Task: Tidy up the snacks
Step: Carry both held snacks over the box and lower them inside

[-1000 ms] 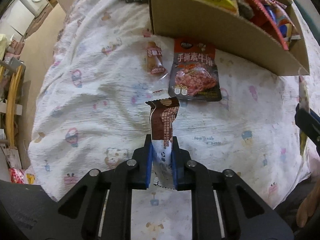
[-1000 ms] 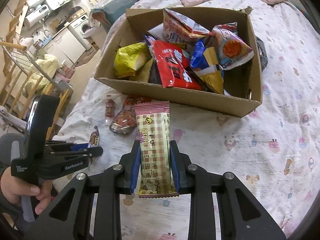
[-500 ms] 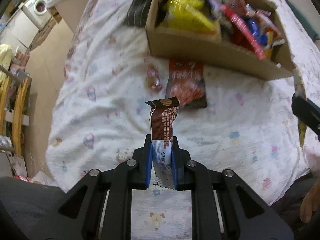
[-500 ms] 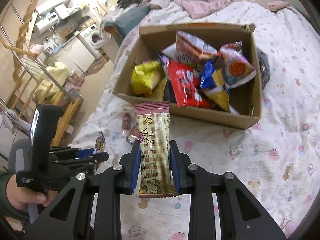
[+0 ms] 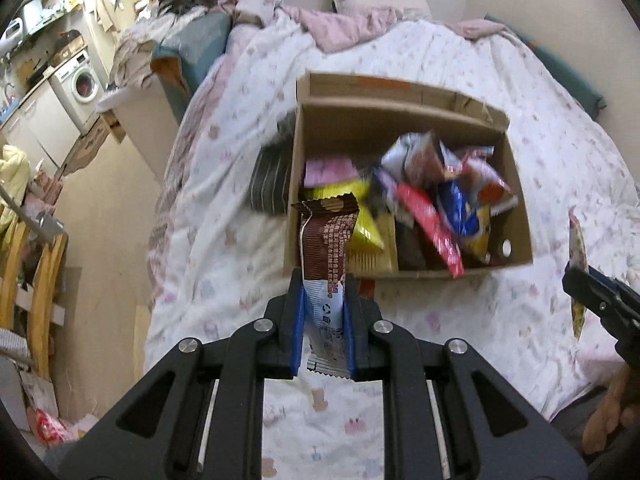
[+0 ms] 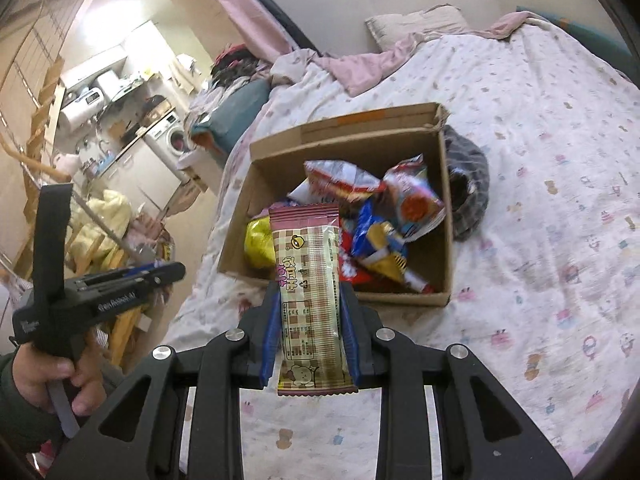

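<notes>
My left gripper (image 5: 322, 284) is shut on a brown chocolate snack bar (image 5: 326, 240) that stands upright between its blue pads. It hangs in front of the near left corner of a cardboard box (image 5: 340, 136) holding several snack bags. My right gripper (image 6: 309, 292) is shut on a pink checked wafer pack (image 6: 310, 280), raised before the near wall of the same cardboard box (image 6: 448, 216). The left gripper (image 6: 160, 274) also shows at the left of the right wrist view, held in a hand (image 6: 44, 376). The right gripper (image 5: 576, 276) shows at the right edge of the left wrist view.
The box rests on a bed with a white patterned cover (image 6: 560, 160). A dark striped cloth (image 5: 268, 184) lies against the box's far side, seen as a dark cloth (image 6: 468, 188) in the right wrist view. A washing machine (image 5: 82, 84) and wooden racks (image 5: 24, 272) stand off the bed's left edge.
Both grippers have risen with their snacks still held. The views tipped up, so the box's inside and the room behind now show; the packets on the sheet dropped out of sight.
</notes>
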{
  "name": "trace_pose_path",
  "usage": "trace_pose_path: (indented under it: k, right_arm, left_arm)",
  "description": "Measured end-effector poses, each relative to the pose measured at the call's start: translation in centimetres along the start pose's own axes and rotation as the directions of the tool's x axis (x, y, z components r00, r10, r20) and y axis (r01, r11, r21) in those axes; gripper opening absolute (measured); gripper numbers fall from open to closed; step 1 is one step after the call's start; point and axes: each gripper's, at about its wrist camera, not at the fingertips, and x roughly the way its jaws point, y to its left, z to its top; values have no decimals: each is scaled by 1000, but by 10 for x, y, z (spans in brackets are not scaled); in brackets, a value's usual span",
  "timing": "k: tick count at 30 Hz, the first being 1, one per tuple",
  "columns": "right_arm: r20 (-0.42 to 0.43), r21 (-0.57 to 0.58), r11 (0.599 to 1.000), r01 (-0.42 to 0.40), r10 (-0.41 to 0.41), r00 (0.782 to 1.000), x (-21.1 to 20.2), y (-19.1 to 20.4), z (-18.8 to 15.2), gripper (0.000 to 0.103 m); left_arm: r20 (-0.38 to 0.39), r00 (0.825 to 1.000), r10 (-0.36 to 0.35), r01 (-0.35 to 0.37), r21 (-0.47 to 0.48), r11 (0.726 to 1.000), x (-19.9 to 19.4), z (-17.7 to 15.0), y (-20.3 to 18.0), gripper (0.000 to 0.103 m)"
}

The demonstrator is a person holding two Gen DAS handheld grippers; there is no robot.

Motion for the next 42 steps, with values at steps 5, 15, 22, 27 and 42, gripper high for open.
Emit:
trace_pose_path:
  k: [5,15,22,27,42]
  right_arm:
    - [49,38,999,9,-11,999,-4,-15,21,29]
    - [30,69,998,8,-10,1000,32,-36,56,29]
    - [-40,38,998,52,-50,998,75,-38,67,29]
    - [-97,36,995,91,-87,991,92,-44,62,29]
    - [-135,34,989,142,-136,982,105,-57,53,29]
  left_arm:
    - [30,1000,-2,3,-7,1000,2,19,6,13]
    - [91,996,-7,7,-2,1000,21,50,5,13]
    - [102,994,-34,31,32,999,46,64,-6,13]
    - [74,994,-86,83,38,996,73,62,-9,13]
    - [-21,981,-191,192,84,978,96,53,-35,14]
